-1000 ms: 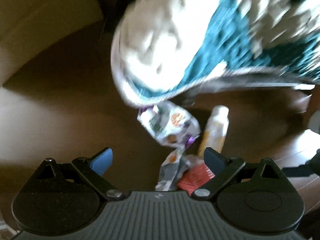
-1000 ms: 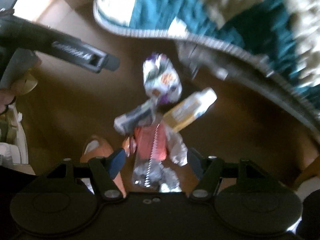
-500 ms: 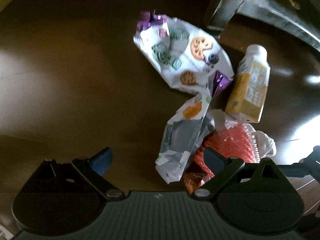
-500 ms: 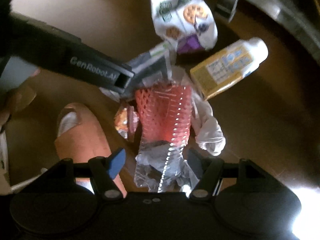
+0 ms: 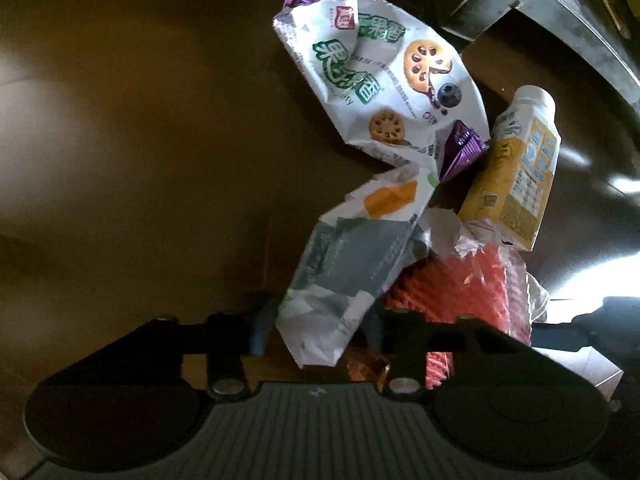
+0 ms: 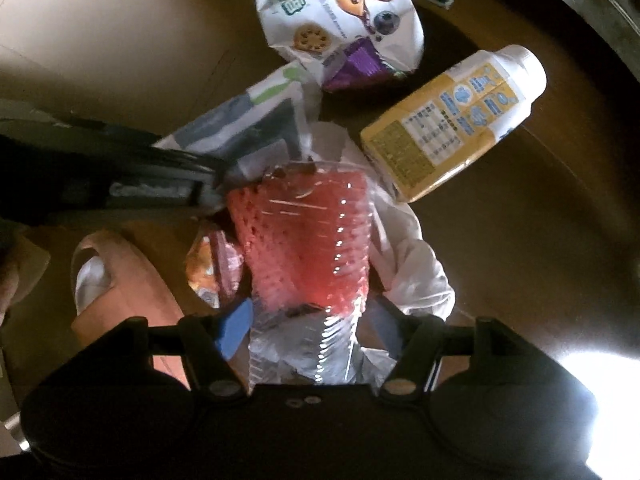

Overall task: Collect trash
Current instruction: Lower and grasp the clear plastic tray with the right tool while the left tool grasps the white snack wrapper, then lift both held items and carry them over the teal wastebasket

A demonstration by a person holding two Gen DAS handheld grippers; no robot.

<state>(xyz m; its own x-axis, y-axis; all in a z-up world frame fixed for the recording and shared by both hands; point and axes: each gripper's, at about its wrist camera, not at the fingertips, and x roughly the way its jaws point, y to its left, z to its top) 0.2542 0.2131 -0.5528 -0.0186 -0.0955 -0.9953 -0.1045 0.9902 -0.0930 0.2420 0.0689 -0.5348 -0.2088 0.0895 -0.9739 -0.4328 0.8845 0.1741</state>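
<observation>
Both grippers dropped closer to the pile than half a second ago; trash fills more of each view, items themselves haven't shifted.

Readable text: white snack bag (image 5: 380, 80) has green Chinese characters plus lotus-root slice and blueberry graphics, purple crimped ends. Yellow drink bottle (image 6: 456, 120), white cap, has a printed table on its side, too small to read. Left tool's arm at left of the right wrist view carries a "GenRobot..." label, blurred.

Left gripper (image 5: 316, 328): jaws partly open, straddling the lower end of the grey-white wrapper (image 5: 348, 272). Blue pads sit just beside it; can't tell if they touch, nothing clamped.

Right gripper (image 6: 308, 320): jaws partly open either side of the clear plastic cup (image 6: 316, 248) with red foam net inside. Pads close to the cup walls, contact unclear, no grip evident.

All trash lies on the dark brown floor (image 5: 140, 140), clustered and overlapping; bottle lies on its side at right.

Hard to make out: small orange wrapper (image 6: 204, 268) partly under the cup, crumpled white plastic (image 6: 416, 264) behind it, metal furniture leg (image 5: 480, 12) cut off at the top. Orange slipper (image 6: 132, 276) lower left, partly hidden by the tool body.
</observation>
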